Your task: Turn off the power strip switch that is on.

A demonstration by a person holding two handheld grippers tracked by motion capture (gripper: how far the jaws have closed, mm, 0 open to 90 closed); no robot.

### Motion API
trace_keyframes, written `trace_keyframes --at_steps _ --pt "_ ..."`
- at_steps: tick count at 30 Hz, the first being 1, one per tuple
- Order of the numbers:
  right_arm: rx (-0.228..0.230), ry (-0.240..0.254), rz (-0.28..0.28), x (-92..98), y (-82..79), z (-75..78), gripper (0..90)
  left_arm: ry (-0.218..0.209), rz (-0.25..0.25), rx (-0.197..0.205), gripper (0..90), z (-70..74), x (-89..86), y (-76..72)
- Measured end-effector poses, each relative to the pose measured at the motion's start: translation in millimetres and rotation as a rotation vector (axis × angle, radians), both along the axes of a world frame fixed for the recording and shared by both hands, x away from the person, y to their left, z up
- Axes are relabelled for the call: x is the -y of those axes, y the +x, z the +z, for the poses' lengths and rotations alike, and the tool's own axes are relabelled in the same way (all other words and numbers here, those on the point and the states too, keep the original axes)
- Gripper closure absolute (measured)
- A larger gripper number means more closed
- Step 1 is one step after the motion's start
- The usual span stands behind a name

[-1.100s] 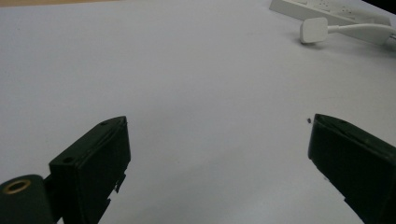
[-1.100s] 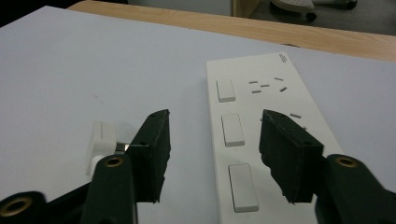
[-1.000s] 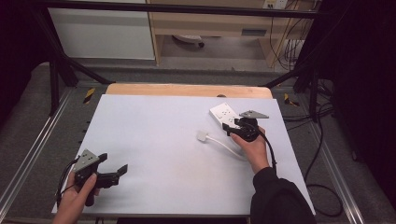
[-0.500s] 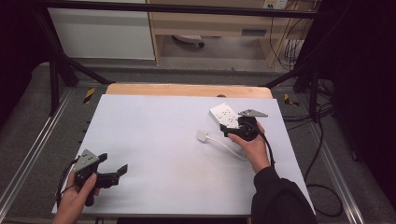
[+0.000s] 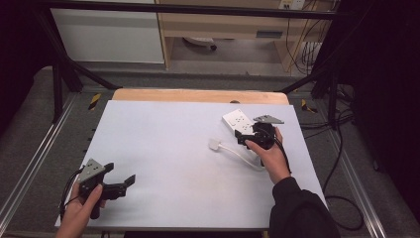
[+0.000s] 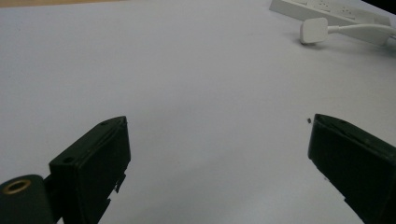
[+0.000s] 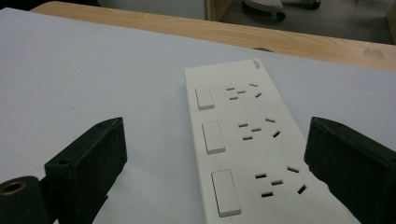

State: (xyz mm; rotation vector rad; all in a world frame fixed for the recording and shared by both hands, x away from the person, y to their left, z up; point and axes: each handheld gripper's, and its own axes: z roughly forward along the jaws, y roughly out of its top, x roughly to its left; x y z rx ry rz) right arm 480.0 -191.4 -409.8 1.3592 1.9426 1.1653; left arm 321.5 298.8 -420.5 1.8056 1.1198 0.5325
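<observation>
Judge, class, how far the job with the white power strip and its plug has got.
Done: nothing yet; the plug lies loose on the table, beside the power strip. In hand: the right hand-held gripper, jaws open, hangs over the strip without gripping it. Left: the left hand-held gripper is open and far off; any grasping or plugging remains.

Overhead view; two close table-level views

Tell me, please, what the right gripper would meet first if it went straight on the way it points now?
Most likely the white power strip: it lies on the table right ahead of the right gripper, between its open jaws and reaching away from them. How far above the strip the jaws hang is unclear.
</observation>
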Motion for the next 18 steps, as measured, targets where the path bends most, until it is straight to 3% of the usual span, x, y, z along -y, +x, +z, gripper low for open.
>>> trace_keyframes --at_steps 8,18 --pt "-0.011 0.018 0.021 6.0 -2.2 4.8 4.2 0.001 0.002 0.0 5.6 -0.2 -0.3 0.2" --pt "0.038 0.066 0.027 19.9 -10.7 16.7 4.8 0.002 0.001 -0.001 5.6 -0.3 -0.2 0.0"
